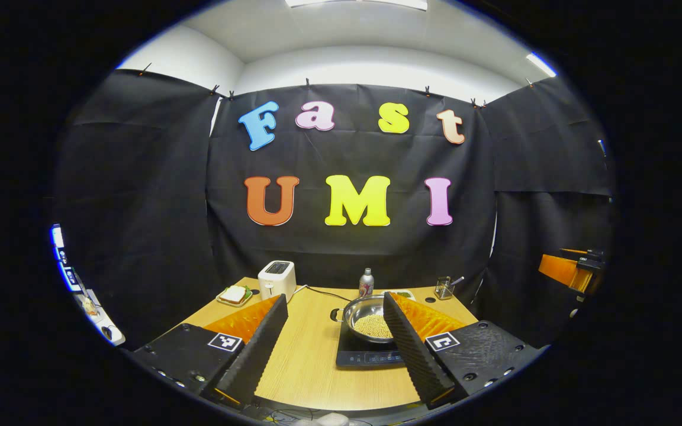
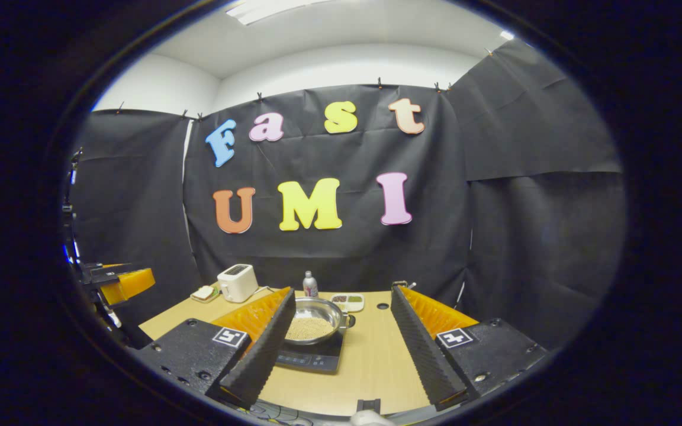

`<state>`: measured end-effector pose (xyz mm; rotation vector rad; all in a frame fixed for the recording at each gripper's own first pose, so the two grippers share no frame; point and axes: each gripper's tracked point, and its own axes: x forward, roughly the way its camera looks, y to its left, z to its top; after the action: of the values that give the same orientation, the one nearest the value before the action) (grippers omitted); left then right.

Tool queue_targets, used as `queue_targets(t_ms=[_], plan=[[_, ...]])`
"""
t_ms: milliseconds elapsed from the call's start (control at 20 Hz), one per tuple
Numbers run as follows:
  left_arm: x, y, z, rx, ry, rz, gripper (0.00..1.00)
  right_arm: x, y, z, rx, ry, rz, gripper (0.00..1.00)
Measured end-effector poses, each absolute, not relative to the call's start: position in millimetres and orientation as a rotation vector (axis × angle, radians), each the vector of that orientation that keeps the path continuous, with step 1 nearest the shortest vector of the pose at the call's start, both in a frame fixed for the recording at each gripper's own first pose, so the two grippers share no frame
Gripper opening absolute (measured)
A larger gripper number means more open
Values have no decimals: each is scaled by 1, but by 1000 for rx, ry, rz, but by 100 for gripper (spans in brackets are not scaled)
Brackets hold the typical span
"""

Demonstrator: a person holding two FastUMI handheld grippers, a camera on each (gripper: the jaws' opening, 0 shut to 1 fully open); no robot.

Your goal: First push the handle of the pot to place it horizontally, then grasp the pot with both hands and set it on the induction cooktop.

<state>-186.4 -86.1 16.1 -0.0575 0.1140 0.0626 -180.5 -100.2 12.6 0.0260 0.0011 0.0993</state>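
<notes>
Evidently the task looks finished: the steel pot (image 1: 368,320) of beans sits on the induction cooktop (image 1: 370,354) mid-table, while the left gripper (image 1: 334,349) and right gripper (image 2: 341,349) hang spread wide, empty, near the front edge.

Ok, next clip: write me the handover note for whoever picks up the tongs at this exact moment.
Left tongs: open, holding nothing, held back at the near edge of the wooden table.
Right tongs: open, holding nothing, also held back.
Round stainless steel pot, filled with pale beans, sits on the flat black induction cooktop; its side handles point left and right.
Done: pot appears placed on the cooktop.
Left: apparently nothing; check that the pot sits centred.
</notes>
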Motion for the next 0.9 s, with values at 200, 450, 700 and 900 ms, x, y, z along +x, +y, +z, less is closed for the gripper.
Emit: queue_targets(t_ms=[200,450,700,900], plan=[[-185,-98,15,-63,127,26,97,-183,-106,15,35,-1,83,100],[-181,-103,19,-47,123,0,97,-183,-106,18,25,-11,82,100],[-181,-96,23,-72,113,17,96,-181,-99,29,13,-37,97,100],[-183,-91,25,-74,107,27,97,-181,-95,33,2,-49,108,100]])
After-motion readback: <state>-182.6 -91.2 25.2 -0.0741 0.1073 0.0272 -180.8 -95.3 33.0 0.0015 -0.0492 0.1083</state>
